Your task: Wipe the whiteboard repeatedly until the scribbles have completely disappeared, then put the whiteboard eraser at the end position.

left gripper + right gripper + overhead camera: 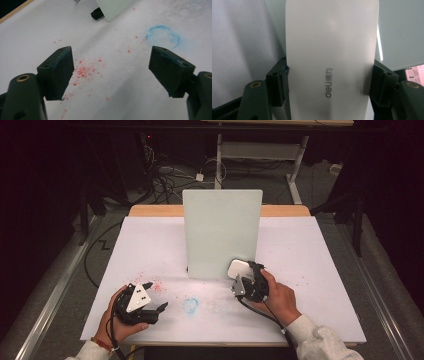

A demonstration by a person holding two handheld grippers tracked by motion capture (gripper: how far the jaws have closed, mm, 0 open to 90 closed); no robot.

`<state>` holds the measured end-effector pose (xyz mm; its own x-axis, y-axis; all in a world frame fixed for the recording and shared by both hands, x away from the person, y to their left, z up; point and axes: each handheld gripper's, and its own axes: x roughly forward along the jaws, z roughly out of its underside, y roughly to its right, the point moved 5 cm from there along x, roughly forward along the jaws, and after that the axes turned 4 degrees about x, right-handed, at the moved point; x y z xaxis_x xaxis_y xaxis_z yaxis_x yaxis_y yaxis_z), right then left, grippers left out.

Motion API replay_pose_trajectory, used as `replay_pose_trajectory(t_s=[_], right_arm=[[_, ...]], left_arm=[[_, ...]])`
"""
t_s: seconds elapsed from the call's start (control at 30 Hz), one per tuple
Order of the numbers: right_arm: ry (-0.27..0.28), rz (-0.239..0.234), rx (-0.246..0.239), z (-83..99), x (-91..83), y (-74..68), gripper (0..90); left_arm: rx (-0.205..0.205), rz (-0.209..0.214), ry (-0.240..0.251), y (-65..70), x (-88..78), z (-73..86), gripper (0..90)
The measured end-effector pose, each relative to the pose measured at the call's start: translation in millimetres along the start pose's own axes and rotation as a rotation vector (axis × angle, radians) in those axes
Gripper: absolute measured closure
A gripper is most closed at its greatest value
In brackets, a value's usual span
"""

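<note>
White, rounded plastic eraser block [332, 62] is sitting clamped in the right gripper [246, 274], seemingly touching the upright pale-green board [222, 232]; left gripper [156, 296] is resting released on the counter [310, 270].

A white table top [310, 270] is standing in the lit middle of a dark room, a strip of bare wood [150, 210] showing along its far edge. Grey floor [55, 285] is running down both sides. Behind, black cables [162, 180] are lying tangled on the floor beside the pale metal legs of another desk [260, 150]. Darkness is swallowing the far corners.
</note>
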<state>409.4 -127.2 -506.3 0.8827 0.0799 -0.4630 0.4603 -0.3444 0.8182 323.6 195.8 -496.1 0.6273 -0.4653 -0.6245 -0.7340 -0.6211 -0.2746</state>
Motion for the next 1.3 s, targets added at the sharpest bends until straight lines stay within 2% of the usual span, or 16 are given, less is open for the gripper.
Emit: replay_pose_trajectory(t_s=[0.07, 0.23, 0.43, 0.47, 0.53, 0.8, 0.93, 1.3], right_arm=[[0.004, -0.001, 0.007, 0.0, -0.5, 2.5, 30.7], [0.012, -0.015, 0.095, 2.6, -4.1, 14.6, 30.7], [0.035, -0.011, 0.148, 3.9, -6.4, 26.5, 30.7], [0.040, -0.011, 0.164, 3.8, -7.0, 28.3, 30.7], [0.049, -0.026, 0.186, 3.9, -8.1, 32.1, 30.7], [0.085, -0.069, 0.280, 5.5, -11.9, 41.6, 30.7], [0.112, -0.089, 0.306, 5.0, -13.7, 45.4, 30.7], [0.143, -0.125, 0.366, 4.3, -18.7, 53.4, 30.7]], left_arm=[[-0.001, 0.000, 0.000, -0.3, 0.1, 0.2, 19.7], [-0.002, 0.003, 0.001, -0.9, 1.3, 0.2, 19.7], [-0.001, 0.000, 0.007, -3.7, 3.0, 0.0, 19.7], [-0.011, 0.008, 0.002, -3.1, 3.4, 0.7, 19.7], [0.003, 0.005, 0.004, -4.2, 3.9, 0.6, 19.7], [0.008, 0.006, 0.004, -3.5, 3.6, 0.1, 19.7], [0.010, 0.008, 0.001, -2.8, 4.1, -0.1, 19.7], [0.005, 0.004, 0.001, -3.2, 3.6, 0.7, 19.7]])
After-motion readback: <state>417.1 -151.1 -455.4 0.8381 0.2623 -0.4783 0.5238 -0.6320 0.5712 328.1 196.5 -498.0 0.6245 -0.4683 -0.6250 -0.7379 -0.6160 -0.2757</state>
